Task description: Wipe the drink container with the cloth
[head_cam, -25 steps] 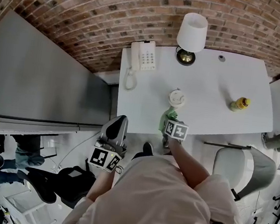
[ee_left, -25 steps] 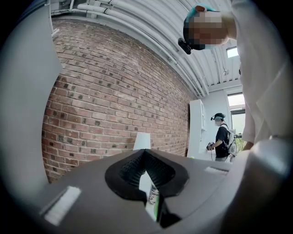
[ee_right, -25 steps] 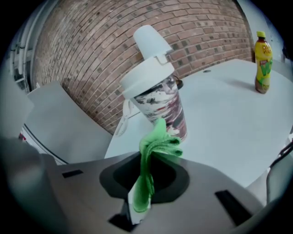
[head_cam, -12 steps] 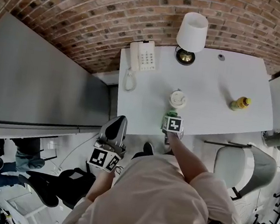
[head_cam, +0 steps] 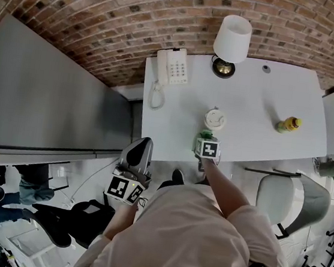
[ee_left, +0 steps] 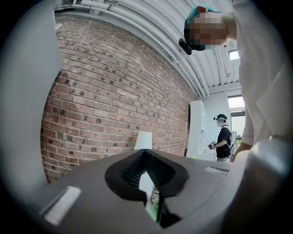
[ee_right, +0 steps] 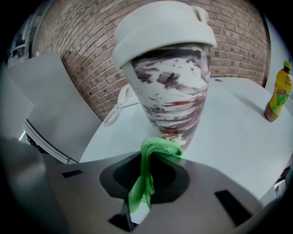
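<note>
Green cloth pinched in right gripper; touches white-lidded, purple-streaked cup.

Right gripper with green cloth just beside lidded cup on white table.

Table: ahead of you, its far edge against the brick wall.
Lamp: at the far edge, about mid-table.
Phone: far left corner, left of the lamp.
Cup: near the front edge, before the lamp.
Bottle: right of the cup, well apart.
Cloth: between the jaws of your right gripper, just before the cup's foot.
Left gripper: off the table, before its front left corner.
Chair: to your right, before the table.
</note>
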Tool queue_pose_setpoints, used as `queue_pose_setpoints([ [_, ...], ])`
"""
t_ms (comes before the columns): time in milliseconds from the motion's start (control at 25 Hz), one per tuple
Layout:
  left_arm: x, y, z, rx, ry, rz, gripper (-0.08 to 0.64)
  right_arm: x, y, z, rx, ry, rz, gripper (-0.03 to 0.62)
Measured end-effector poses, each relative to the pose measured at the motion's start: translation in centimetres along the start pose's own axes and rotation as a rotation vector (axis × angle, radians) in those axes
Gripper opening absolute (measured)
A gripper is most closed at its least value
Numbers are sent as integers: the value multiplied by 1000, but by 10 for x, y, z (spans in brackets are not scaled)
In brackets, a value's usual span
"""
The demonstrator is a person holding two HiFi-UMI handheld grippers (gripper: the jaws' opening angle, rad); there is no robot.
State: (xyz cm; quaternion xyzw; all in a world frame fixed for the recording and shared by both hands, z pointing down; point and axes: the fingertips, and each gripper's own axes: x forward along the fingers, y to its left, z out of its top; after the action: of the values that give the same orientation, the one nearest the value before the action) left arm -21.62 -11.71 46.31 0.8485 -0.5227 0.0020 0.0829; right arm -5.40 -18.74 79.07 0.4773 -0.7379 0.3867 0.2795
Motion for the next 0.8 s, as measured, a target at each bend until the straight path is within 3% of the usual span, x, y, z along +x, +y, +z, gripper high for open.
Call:
queue_pose_setpoints([
  [800, 7, -9, 2, -37, -22, -44, 9, -51, 25, 44, 55, -153, 73, 54],
])
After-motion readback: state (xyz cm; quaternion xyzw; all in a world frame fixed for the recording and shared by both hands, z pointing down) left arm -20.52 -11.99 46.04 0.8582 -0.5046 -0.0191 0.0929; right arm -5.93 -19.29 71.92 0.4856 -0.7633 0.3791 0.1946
